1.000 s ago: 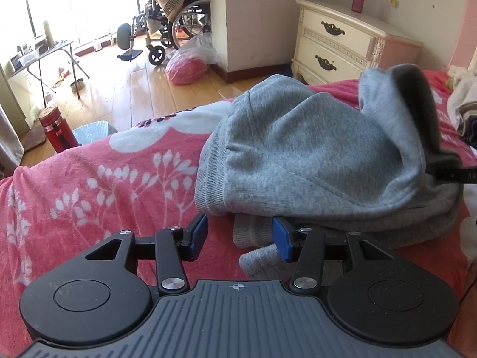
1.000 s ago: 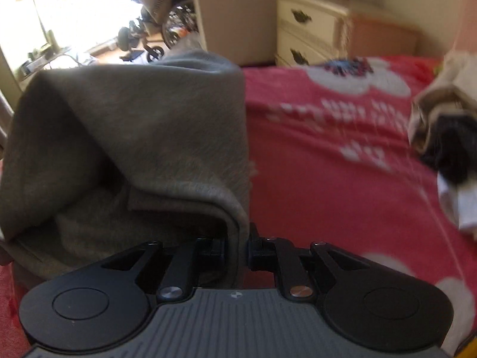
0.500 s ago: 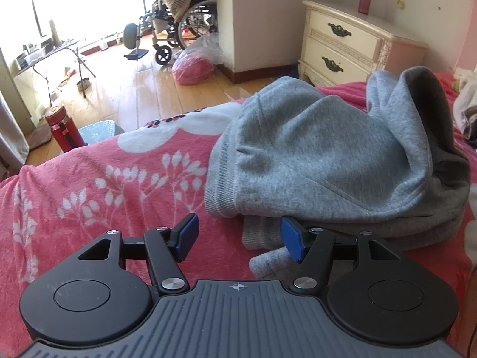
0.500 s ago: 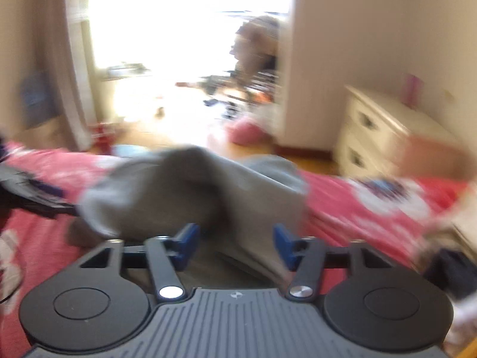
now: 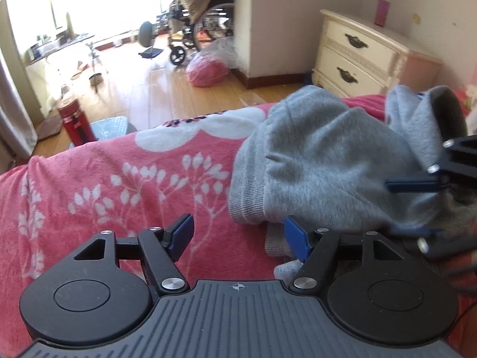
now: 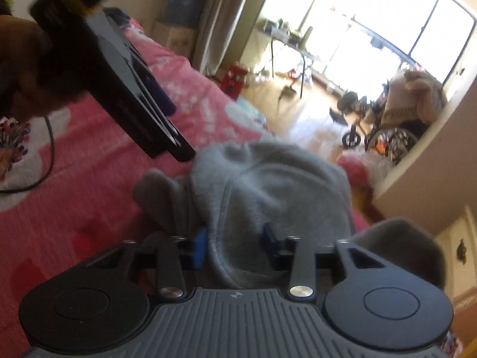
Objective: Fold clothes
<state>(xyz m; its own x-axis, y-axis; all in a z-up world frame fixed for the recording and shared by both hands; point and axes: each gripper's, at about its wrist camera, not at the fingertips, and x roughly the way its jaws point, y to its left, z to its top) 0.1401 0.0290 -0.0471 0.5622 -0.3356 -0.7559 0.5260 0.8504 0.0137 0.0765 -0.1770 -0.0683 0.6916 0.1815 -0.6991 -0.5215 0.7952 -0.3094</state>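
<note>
Two claws are mine, one in each hand, and a grey sweatshirt (image 5: 328,161) lies bunched on the pink floral bedspread (image 5: 119,185) between them. No brand or writing can be read anywhere; the red bottle (image 5: 76,120) on the floor at ten o'clock in my left view carries a pale label, too small to make out.

My left gripper (image 5: 238,235) is held level and low over the bedspread, its blue pads spread wide with nothing between them; the right-hand pad sits just beside the sweatshirt's ribbed hem at one o'clock. At three o'clock in that view my right gripper (image 5: 417,205) comes in sideways, blurred, its blue fingers (image 5: 411,184) apart against the grey cloth, its body cut off by the frame edge.

My right view is rolled, so the room tilts, and much of it is smeared. There the fingers stand apart with a fold of the sweatshirt (image 6: 268,197) lying between them; whether cloth touches either pad I cannot tell. At ten o'clock the left gripper's (image 6: 176,146) dark body crosses the frame, a hand (image 6: 26,68) behind it partly cut off and in shadow. A cream dresser (image 5: 366,56) stands at one o'clock in the left view, a wheelchair (image 5: 202,29) at twelve.
</note>
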